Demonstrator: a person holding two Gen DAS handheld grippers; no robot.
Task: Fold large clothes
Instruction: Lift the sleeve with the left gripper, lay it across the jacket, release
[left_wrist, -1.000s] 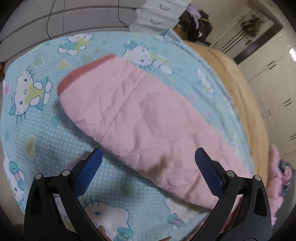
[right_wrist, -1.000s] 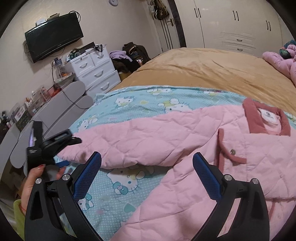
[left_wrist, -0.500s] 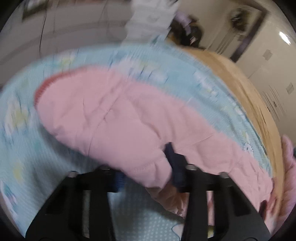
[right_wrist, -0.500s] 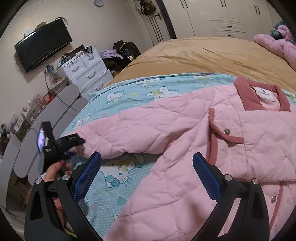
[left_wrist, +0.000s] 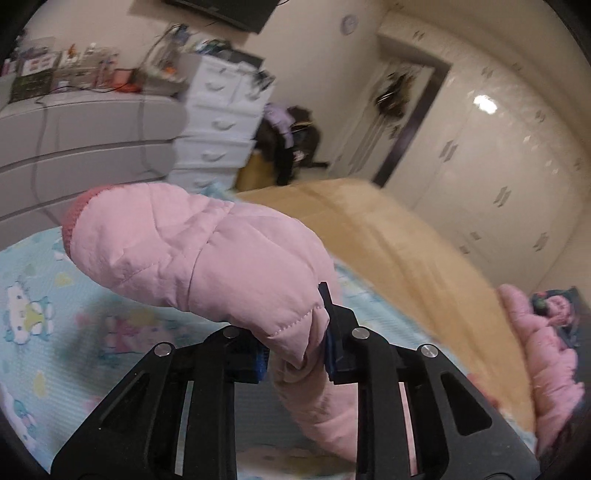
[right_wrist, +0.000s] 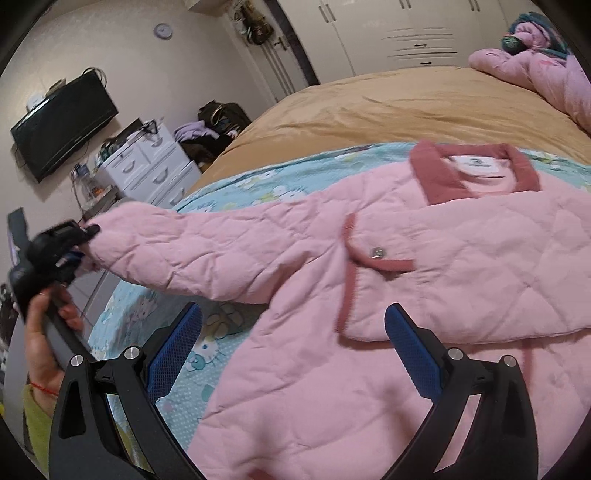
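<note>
With the left gripper (left_wrist: 295, 354) closing its jaws on the sleeve (left_wrist: 207, 254) of the pink quilted jacket (right_wrist: 388, 295) spread on the bed, and the right gripper (right_wrist: 295, 347) hovering wide and empty over its front, the sleeve wants carrying flat across the chest.

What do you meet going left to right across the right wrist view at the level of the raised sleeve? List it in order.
Left gripper closing on the cuff → pink quilted sleeve → chest pocket with snap button → jacket body.
</note>
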